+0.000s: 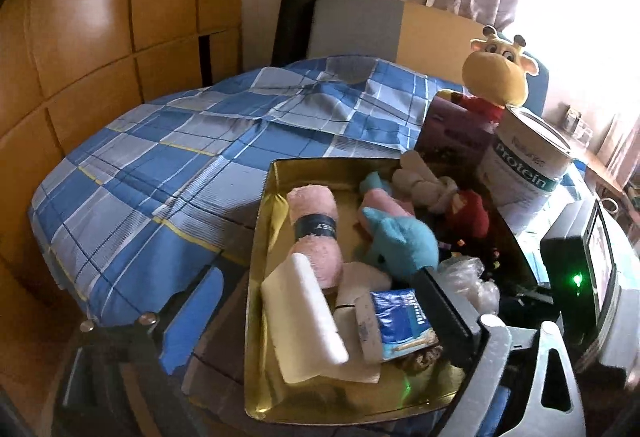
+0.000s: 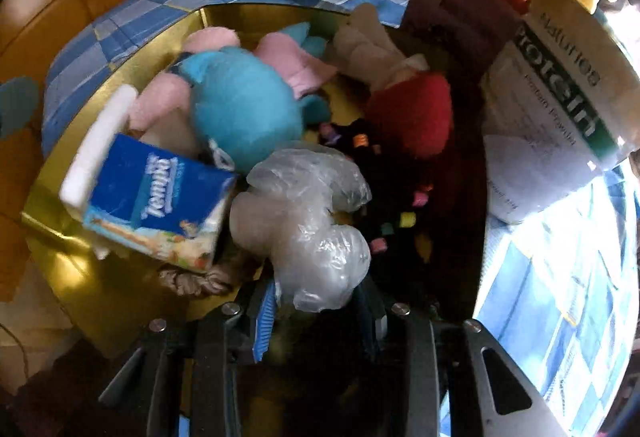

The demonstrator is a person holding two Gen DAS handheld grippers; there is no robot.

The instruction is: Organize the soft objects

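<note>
Nearest in the right wrist view, the right gripper [image 2: 316, 301] has its two fingers closed around the bottom of a crumpled clear plastic bag [image 2: 304, 213], which rises over the near end of the gold tray [image 1: 260, 357]. Just left of the bag a blue tissue pack [image 2: 154, 197] lies tilted against a white foam block [image 2: 96, 145]. Beyond these sit a turquoise plush [image 2: 244, 109], a rolled pink towel [image 1: 316, 225] with a dark band, a red plush [image 2: 416, 109] and a pale plush [image 2: 360, 45], all inside the tray. The left gripper [image 1: 156, 325] shows only as dark parts at the frame's lower edge; whether it is wide or narrow cannot be told. The tray rests on the bed [image 1: 160, 157] with its blue checked cover. To the right stand a protein tin [image 1: 524, 161] and, farther back, a giraffe plush [image 1: 496, 73].
</note>
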